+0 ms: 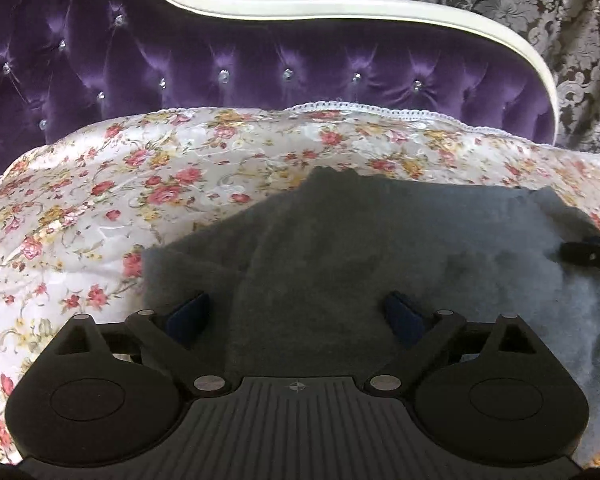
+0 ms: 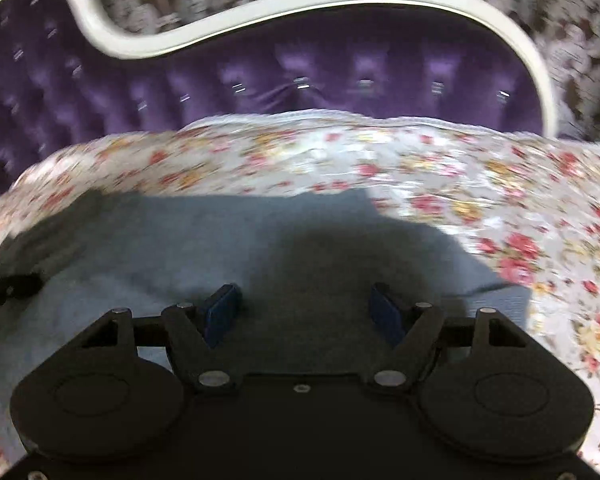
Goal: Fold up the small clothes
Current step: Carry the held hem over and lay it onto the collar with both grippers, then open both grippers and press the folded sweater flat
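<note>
One grey garment (image 1: 340, 248) lies on the floral bedspread (image 1: 100, 200). Two tools hover over it, left tool (image 1: 298, 314) and right tool (image 2: 306, 306), both with fingers apart. The right tool's tip shows at 3 o'clock in the left view.

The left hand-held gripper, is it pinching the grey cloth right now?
No, the left hand-held gripper has its two blue fingers spread wide apart above the grey cloth, with nothing clamped between them.

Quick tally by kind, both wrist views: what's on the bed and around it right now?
Grey knit garment, lying on the bedspread: 1
Floral satin bedspread: 1
Purple tufted headboard: 1
Open two-finger grippers, left gripper and right gripper: 2
Total: 5
</note>
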`<state>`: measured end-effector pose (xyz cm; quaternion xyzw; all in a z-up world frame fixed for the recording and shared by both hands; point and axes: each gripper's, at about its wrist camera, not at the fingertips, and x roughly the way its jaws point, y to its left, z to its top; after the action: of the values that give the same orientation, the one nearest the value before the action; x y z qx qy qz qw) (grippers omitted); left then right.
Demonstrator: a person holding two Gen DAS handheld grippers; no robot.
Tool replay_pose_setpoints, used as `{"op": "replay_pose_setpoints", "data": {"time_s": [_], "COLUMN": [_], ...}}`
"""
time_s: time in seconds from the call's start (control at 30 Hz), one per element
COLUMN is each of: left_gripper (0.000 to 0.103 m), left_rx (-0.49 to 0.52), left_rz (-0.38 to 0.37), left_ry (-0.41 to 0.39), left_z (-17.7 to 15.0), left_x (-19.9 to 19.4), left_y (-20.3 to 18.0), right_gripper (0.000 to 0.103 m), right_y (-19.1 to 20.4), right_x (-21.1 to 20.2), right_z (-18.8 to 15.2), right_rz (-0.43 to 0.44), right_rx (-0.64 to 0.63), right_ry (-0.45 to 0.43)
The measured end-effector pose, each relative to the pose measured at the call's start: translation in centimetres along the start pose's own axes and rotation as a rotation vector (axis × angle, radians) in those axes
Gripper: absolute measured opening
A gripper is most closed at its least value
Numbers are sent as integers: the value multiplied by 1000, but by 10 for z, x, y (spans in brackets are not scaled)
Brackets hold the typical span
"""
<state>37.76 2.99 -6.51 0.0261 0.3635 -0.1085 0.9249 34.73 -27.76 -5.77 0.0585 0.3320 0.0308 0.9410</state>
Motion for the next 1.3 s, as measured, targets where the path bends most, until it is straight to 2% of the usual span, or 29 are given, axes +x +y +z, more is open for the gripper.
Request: {"op": "replay_pose_setpoints", "data": {"time_s": [0.07,0.17,0.3,0.4,0.47,0.53,0.67,0.77,0.87,1.0,1.13,1.3], "left_gripper": [95,95,96,96,97,98,103,103,103,101,101,101], "left_rx": [3,14,86,144,161,144,124,116,116,92,37,65], "left_rz": [3,-7,-29,-13,0,-2,-13,-13,-12,-30,-79,-75], "left_ry": [4,-38,-56,-11,-21,-31,-4,10,17,39,-21,-49], "left_z": [2,-2,-21,-41,-53,-58,-53,-52,-53,-46,-28,5], "left_x": [-7,-30,-52,-52,-53,-54,-49,-50,-50,-54,-73,-67], "left_y": [-2,-10,-33,-43,-44,-41,-37,-38,-39,-38,-47,-81], "right_gripper": [75,76,77,78,80,83,84,86,93,93,99,102], "right_y": [3,19,46,60,63,58,52,58,70,84,88,89], "right_x": [-10,-33,-62,-66,-66,-72,-86,-107,-120,-125,-121,-120], "right_z": [-2,-9,-32,-56,-72,-79,-76,-86,-105,-126,-132,-132], "right_rz": [0,32,75,45,16,8,-9,33,58,54,57,58], "right_rx": [0,-46,-143,-229,-267,-236,-145,-81,-63,-90,-110,-122], "right_ry": [-12,-57,-90,-51,-47,-70,-80,-104,-86,-45,-8,-1]}}
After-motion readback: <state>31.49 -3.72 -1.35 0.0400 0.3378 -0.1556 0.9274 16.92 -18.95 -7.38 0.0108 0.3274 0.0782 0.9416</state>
